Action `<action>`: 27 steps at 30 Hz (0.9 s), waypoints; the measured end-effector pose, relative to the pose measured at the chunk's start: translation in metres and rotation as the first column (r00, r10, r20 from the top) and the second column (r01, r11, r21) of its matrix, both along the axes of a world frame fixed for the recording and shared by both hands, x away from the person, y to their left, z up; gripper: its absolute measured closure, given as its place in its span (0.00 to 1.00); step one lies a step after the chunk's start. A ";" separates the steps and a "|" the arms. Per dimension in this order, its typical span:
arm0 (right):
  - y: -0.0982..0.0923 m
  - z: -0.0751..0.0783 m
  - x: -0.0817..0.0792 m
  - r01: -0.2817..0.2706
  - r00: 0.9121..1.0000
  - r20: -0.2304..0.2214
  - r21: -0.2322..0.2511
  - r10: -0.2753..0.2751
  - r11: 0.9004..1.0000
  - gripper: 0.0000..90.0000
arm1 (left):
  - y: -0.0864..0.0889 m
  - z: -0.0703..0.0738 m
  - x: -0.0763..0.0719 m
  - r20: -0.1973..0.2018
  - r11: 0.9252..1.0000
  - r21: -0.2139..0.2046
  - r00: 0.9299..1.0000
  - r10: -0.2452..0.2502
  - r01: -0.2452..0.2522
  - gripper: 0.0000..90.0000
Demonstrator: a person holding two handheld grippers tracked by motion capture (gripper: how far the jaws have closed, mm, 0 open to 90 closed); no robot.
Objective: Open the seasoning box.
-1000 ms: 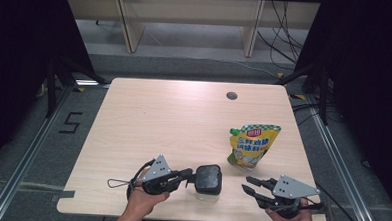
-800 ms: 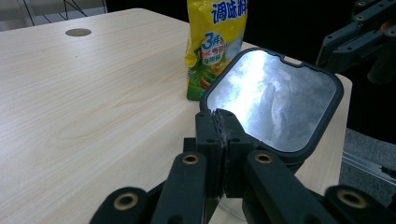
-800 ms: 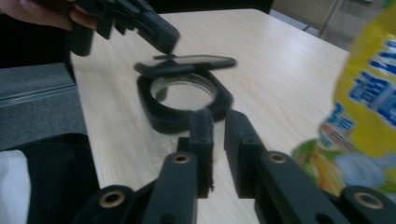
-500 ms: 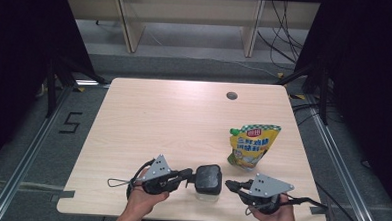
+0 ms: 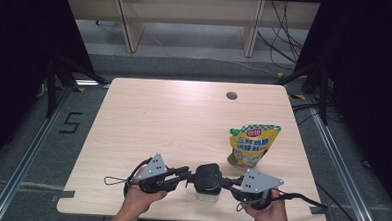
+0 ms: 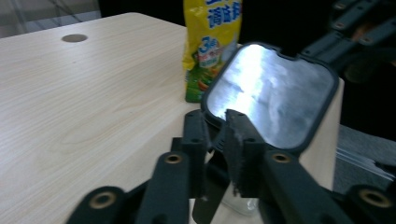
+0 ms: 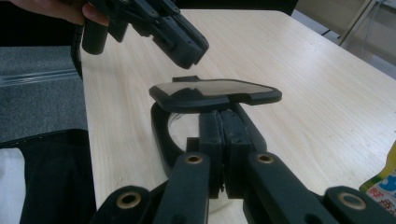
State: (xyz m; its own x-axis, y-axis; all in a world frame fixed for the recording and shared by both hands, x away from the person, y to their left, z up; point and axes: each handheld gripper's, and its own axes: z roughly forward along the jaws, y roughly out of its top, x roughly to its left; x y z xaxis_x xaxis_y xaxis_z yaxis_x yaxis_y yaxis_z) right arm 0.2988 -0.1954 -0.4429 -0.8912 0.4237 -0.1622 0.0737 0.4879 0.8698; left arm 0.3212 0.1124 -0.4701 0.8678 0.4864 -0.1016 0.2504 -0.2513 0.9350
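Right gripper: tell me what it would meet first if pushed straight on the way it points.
The right gripper points left at the black lid of the clear container, already pinched in its jaws. Beyond it, the left gripper likely comes next; depth is unclear.

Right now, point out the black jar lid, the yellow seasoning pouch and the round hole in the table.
black jar lid [image 5: 208, 174], high view, middle of its top.
yellow seasoning pouch [image 5: 250, 145], high view, centre of its printed front.
round hole [image 5: 231, 95], high view, centre of the grommet.

Lidded jar [image 5: 208, 179] at table's [image 5: 173, 124] near edge, between both hand-held grippers, pouch [image 5: 251, 144] behind right
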 end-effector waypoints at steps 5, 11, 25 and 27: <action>0.006 0.005 0.001 -0.021 1.000 0.008 -0.002 0.021 1.000 0.99 | 0.007 -0.013 -0.001 -0.004 0.998 0.053 1.000 -0.013 0.013 0.65; 0.016 0.010 0.002 -0.032 0.999 0.014 -0.003 0.032 0.999 0.99 | 0.000 -0.025 0.005 -0.009 0.990 0.120 0.998 -0.067 0.068 0.60; 0.027 0.015 0.005 -0.058 0.998 0.024 0.001 0.058 0.998 0.99 | -0.011 -0.039 0.011 -0.013 0.988 0.111 0.995 -0.104 0.105 0.76; 0.030 0.016 0.005 -0.063 0.998 0.029 0.004 0.063 0.998 0.99 | -0.011 -0.039 0.009 -0.025 0.990 0.104 0.996 -0.090 0.093 0.79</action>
State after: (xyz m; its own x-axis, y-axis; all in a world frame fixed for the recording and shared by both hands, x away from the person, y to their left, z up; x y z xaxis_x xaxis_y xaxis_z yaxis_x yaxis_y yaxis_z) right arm 0.3036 -0.1654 -0.4268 -0.9110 0.3677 -0.1865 0.0176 0.4865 0.8735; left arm 0.3304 0.1015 -0.5095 0.9075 0.4139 -0.0720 0.2400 -0.3702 0.8974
